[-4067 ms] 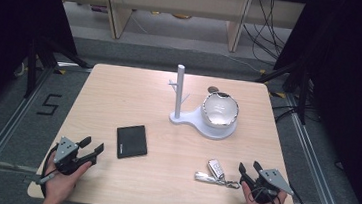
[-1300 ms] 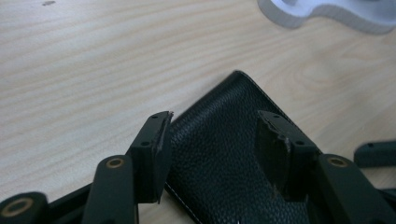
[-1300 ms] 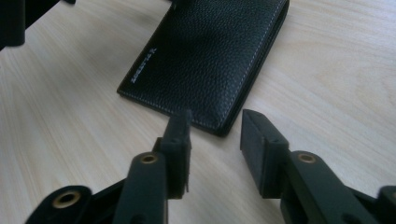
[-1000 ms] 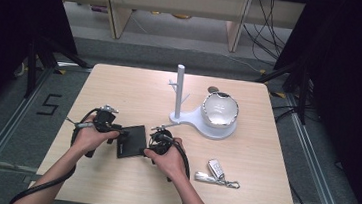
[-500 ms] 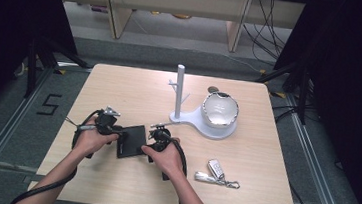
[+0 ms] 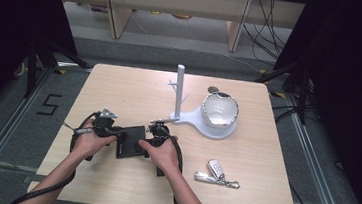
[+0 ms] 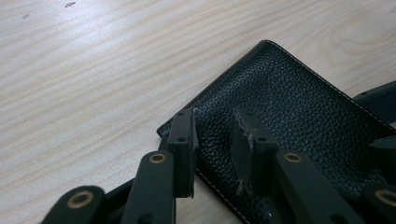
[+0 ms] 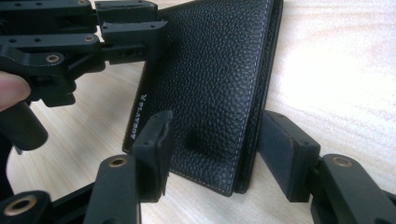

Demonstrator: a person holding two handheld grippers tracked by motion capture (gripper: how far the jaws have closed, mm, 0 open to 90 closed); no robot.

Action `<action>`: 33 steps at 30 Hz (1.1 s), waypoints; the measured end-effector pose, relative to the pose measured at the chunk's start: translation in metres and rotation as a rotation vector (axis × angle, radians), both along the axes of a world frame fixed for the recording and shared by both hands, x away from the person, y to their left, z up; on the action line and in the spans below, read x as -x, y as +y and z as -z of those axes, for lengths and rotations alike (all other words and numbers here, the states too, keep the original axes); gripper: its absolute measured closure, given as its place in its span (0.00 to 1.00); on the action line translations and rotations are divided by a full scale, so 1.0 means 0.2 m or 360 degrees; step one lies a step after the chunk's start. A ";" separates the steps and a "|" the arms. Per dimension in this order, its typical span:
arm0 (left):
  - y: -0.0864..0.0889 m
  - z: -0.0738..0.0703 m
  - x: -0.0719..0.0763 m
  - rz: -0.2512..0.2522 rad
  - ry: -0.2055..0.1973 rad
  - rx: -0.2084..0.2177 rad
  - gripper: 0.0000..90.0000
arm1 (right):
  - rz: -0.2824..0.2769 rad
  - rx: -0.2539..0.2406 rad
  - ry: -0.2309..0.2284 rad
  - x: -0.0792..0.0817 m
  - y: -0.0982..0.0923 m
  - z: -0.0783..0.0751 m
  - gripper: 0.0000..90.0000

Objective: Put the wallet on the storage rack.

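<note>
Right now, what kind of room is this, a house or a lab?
Probably a lab or test room, not a house. The wooden table stands alone inside a dark metal frame, loose cables trail over the floor behind it, and a number is taped on the floor.

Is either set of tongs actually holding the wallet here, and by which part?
Not firmly. The left tongs, jaws just closing, straddle a corner of the wallet. The right tongs, jaws just opening, bracket its folded spine end without pressing.

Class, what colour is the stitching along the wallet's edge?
White, on the black wallet; clearest in the right gripper view.
</note>
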State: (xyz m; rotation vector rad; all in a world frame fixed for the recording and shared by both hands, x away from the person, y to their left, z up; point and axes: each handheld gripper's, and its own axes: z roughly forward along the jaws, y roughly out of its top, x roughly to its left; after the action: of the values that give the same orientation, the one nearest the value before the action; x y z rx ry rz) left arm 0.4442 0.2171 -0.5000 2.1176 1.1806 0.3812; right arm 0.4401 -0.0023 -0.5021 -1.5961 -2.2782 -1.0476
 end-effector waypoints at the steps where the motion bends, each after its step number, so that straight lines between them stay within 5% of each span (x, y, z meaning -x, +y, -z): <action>1: 0.00 0.00 0.00 0.0003 0.0002 0.0000 0.77 | -0.0011 -0.0001 0.0008 0.00 0.00 0.00 0.53; 4: 0.00 -0.01 -0.01 -0.0019 0.0033 0.0050 0.76 | -0.0005 0.0001 0.0015 0.00 0.00 0.00 0.54; 8: -0.01 -0.10 0.04 0.0019 0.0016 0.0020 0.79 | -0.0025 -0.0054 -0.0004 0.00 -0.01 0.02 0.57; 12: -0.02 -0.13 0.10 0.0088 0.0124 -0.0061 0.92 | -0.0034 -0.0047 0.0002 0.00 -0.01 0.01 0.58; 16: -0.03 -0.06 0.16 0.0151 0.0258 -0.0141 0.93 | -0.0040 -0.0022 -0.0014 -0.01 -0.01 0.01 0.57; 33: -0.02 -0.05 0.16 0.0128 0.0283 -0.0120 0.98 | 0.0020 -0.0069 -0.0010 -0.04 0.01 0.02 0.54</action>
State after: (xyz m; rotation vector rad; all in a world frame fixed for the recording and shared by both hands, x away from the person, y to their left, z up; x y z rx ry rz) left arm 0.4131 0.2125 -0.4894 2.2950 1.1919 0.2072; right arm 0.4487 -0.0003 -0.5055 -1.5949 -2.2366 -1.0987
